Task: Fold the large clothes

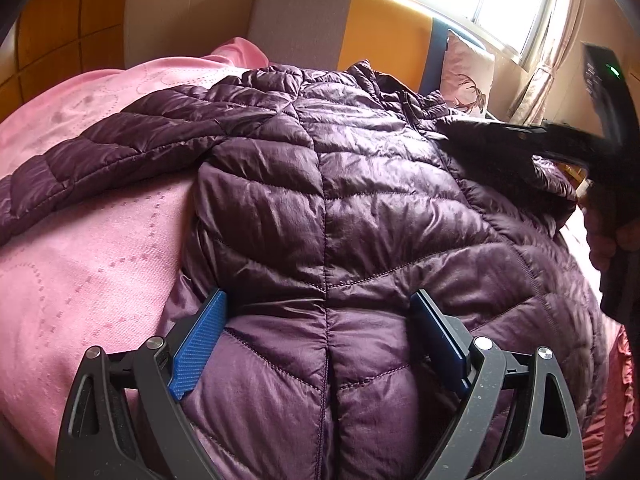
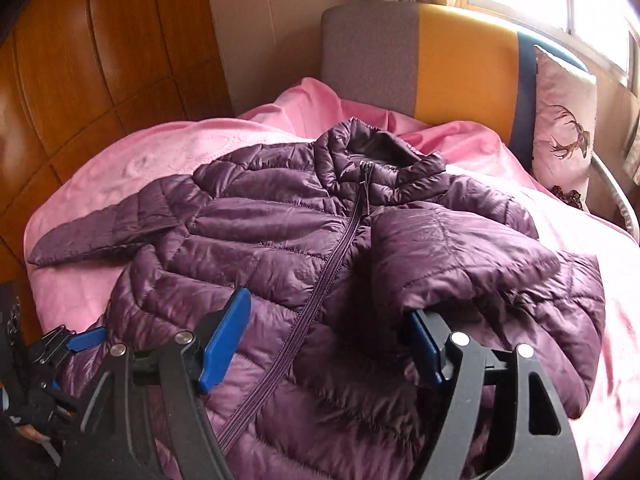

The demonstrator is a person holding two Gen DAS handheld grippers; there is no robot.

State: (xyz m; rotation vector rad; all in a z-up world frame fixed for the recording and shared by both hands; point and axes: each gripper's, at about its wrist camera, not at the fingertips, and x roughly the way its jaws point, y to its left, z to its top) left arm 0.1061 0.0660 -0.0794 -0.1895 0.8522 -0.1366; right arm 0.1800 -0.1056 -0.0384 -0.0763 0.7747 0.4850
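jacket: purple quilted puffer jacket point(image 2: 304, 240) lying front up on the bed, zip closed and running down the middle; collar toward the headboard, hem toward the cameras
left sleeve side: one sleeve point(image 2: 104, 232) stretched out flat over the pink bedspread point(image 2: 120, 152), pointing to the picture's left
right sleeve side: the other sleeve point(image 2: 448, 256) folded in across the chest, its cuff end lying just in front of the right hand-held gripper
left hand-held gripper point(image 1: 320, 344): jaws spread wide over the jacket's hem area, blue pads point(image 1: 198, 344) resting on or just above the fabric at either side of the zip; whether they press on it, cannot tell; nothing pinched between them
right hand-held gripper point(image 2: 332, 340): jaws spread, blue pads well apart above the lower front of the jacket; the folded sleeve's end sits near the right-hand pad; no fabric clamped
right hand-held gripper from the left wrist view: dark, blurred body point(image 1: 560, 148) over the jacket's right edge, a hand point(image 1: 604, 240) gripping its handle
surroundings: grey, yellow and blue headboard point(image 2: 420, 64); pillow with a deer print point(image 2: 564, 132) against it; window with curtains behind; wooden panelling point(image 2: 100, 40) to the left
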